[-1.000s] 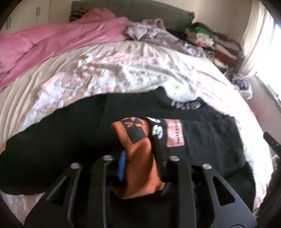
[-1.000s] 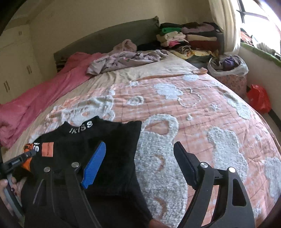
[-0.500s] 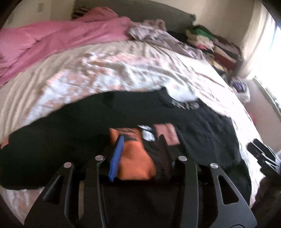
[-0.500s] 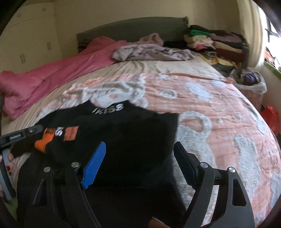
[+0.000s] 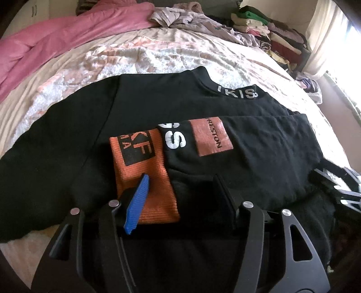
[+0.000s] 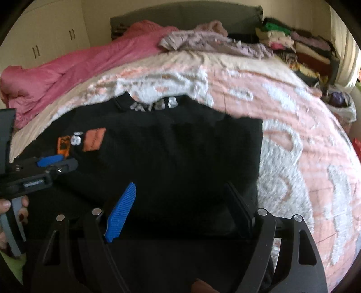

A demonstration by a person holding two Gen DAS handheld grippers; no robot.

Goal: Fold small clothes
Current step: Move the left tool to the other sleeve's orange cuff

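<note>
My left gripper (image 5: 180, 193) is letting go: jaws just opening, orange cuff (image 5: 144, 171) dropped across the black sweatshirt (image 5: 158, 103) on the bed (image 5: 158, 56). Right gripper (image 6: 180, 209) gaping, probably empty. 1 sleeve folded.

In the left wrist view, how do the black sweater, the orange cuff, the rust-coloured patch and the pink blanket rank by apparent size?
1. black sweater
2. pink blanket, though it lies farther off, so it may really be bigger
3. orange cuff
4. rust-coloured patch

Both close above bed (image 5: 158, 51), angled down toward headboard (image 6: 180, 15); shared: black top (image 5: 180, 101), pink quilt (image 6: 79, 67).
</note>
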